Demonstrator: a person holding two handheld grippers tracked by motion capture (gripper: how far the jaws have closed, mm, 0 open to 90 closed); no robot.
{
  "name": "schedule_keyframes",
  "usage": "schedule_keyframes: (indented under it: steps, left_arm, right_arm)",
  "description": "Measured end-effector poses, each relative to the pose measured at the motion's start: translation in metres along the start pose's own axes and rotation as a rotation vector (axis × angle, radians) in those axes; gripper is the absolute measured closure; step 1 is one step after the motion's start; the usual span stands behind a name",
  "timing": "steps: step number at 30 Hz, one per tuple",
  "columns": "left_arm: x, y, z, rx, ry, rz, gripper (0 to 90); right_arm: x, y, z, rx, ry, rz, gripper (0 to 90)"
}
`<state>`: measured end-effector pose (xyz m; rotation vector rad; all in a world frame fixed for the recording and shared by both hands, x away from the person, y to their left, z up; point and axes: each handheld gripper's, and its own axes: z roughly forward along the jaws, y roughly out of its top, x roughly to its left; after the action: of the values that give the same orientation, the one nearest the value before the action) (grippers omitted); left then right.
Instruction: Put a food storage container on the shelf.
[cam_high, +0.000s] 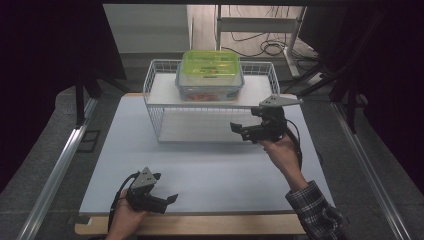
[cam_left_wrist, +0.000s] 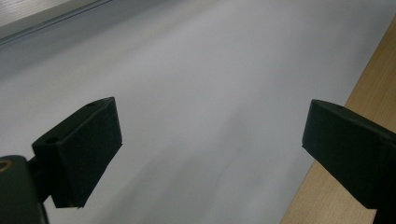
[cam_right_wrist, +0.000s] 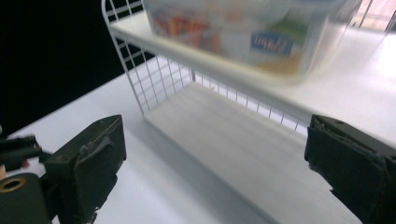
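Bench (cam_high: 210, 175): pale grey-white top sheet over a wooden board, the wood edge showing along the near side. White wire rack (cam_high: 155, 95) stands on the sheet toward the far side, centred. Rack has two flat white shelves: upper shelf (cam_high: 160, 92) carries a clear box (cam_high: 210, 82) with a green lid; lower shelf (cam_high: 200, 130) sits at bench level, bare. Box holds red and orange contents, probably food, too blurred to tell. Near half of the sheet is plain.
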<state>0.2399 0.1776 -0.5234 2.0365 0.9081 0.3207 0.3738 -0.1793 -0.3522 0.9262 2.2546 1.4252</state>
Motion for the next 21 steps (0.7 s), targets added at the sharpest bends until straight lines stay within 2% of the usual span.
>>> schedule_keyframes:
  steps: [8,15,18,21]
  left_arm:
    - [0.001,0.0,0.001,0.005,-0.016,-0.005,3.6]
    - [0.0,0.0,0.001,0.003,-0.017,-0.009,3.3]
    - [0.0,0.0,0.0,-0.003,-0.019,-0.005,3.3]
    - [0.0,0.0,0.0,-0.005,-0.019,-0.001,3.4]
  right_arm:
    - [0.008,-0.036,0.002,0.049,-0.007,-0.052,4.5]
    - [0.013,-0.064,0.0,0.075,-0.013,-0.06,2.9]
    - [0.014,-0.078,-0.002,0.061,-0.015,-0.047,2.9]
    - [0.015,-0.09,-0.003,0.078,-0.032,-0.055,2.6]
